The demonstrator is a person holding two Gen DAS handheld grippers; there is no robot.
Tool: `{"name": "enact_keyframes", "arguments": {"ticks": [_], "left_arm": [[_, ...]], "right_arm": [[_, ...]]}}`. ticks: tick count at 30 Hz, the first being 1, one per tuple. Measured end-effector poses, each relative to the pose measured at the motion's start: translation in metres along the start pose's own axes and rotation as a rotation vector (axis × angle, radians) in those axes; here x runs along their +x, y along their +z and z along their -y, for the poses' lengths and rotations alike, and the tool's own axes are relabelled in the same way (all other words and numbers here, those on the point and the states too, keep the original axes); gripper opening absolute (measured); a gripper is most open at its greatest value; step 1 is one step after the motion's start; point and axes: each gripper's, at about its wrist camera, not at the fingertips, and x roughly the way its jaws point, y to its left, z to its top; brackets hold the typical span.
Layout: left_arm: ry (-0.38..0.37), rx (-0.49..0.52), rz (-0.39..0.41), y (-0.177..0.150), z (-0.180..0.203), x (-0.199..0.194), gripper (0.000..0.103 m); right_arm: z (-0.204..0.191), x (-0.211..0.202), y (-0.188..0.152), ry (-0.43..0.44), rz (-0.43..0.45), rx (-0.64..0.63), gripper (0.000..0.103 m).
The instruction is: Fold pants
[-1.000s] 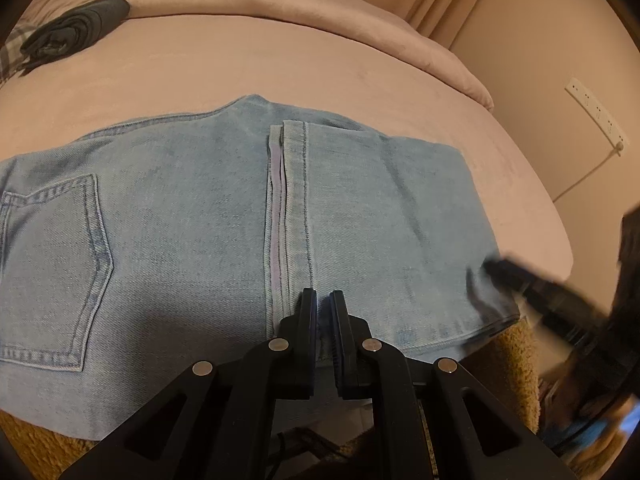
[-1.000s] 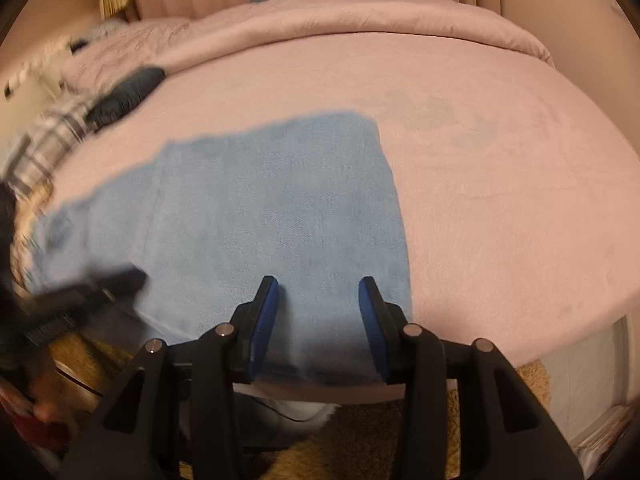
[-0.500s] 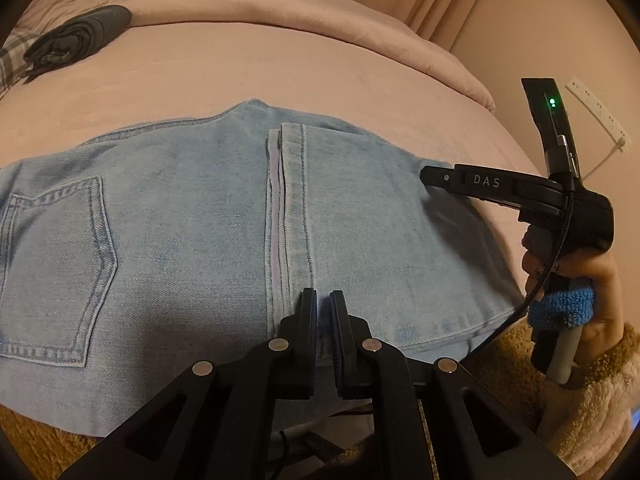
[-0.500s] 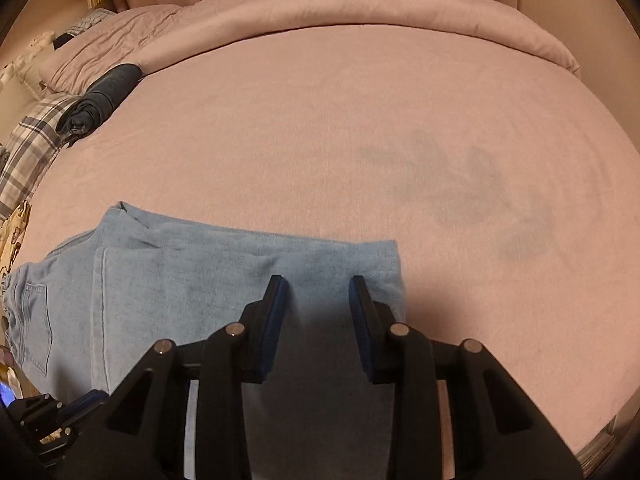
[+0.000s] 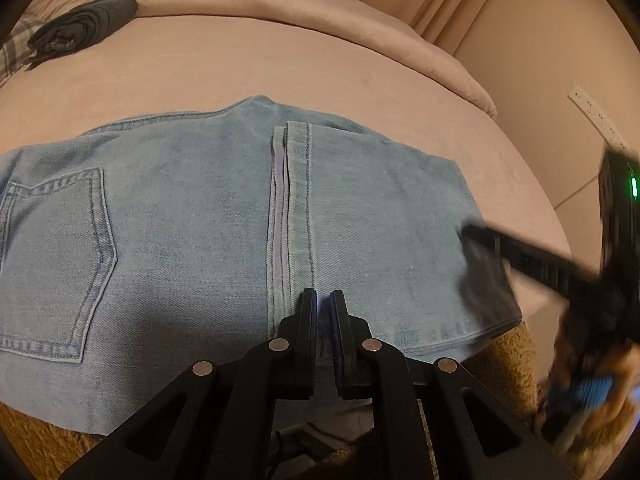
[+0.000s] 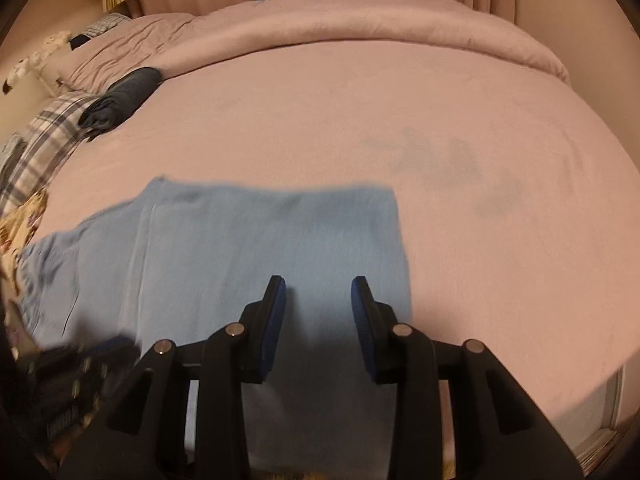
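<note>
The folded jeans (image 5: pixel 200 232) lay along the bed's (image 5: pixel 240 68) near edge, a rolled dark garment (image 5: pixel 80 24) far off at 11 o'clock. The left gripper (image 5: pixel 323 304) was nearly together over the hem, seemingly clamping nothing. Only the right view showed the right gripper's (image 6: pixel 318 292) 2 fingers apart above the denim, and a plaid cloth (image 6: pixel 48 136) at 10 o'clock.

The pants (image 5: pixel 200 220) lie folded across the near edge of the bed (image 5: pixel 280 68), their hems (image 5: pixel 288 208) on top near the middle and a back pocket (image 5: pixel 56 264) to the left. The left gripper (image 5: pixel 323 312) sits at the near edge just beside the hems; the right gripper (image 6: pixel 318 300) is over the pants' right end (contact unclear). A rolled garment (image 6: pixel 124 98) lies far back left, beside a plaid cloth (image 6: pixel 44 140).
</note>
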Motion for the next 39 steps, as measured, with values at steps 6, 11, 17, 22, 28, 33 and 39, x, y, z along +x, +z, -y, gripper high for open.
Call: {"name": "enact_keyframes", "arguments": {"ticks": [6,11,17,22,28,33,39], "left_arm": [[-0.008,-0.006,-0.005,0.001,-0.004,-0.001,0.011],[-0.006,0.002,-0.001,0.0,-0.005,-0.001,0.011],[-0.007,-0.002,-0.001,0.001,-0.004,0.0,0.011],[-0.005,0.0,0.0,0.0,-0.003,0.0,0.011],[-0.003,-0.003,0.0,0.0,-0.005,-0.001,0.011],[0.003,0.001,0.001,0.0,-0.004,0.0,0.011],[0.0,-0.009,-0.001,0.001,-0.004,0.0,0.011]], "right_arm": [[0.003,-0.004,-0.036,-0.017,0.002,-0.016,0.035],[0.009,0.0,-0.038,0.002,0.022,0.034,0.035],[0.002,-0.001,-0.043,-0.018,0.035,0.022,0.035],[0.003,-0.002,-0.045,-0.019,0.04,0.019,0.035],[0.004,-0.002,-0.045,-0.018,0.044,0.017,0.036],[0.001,-0.003,-0.047,-0.024,0.046,0.013,0.036],[0.001,-0.003,-0.047,-0.025,0.048,0.012,0.036]]}}
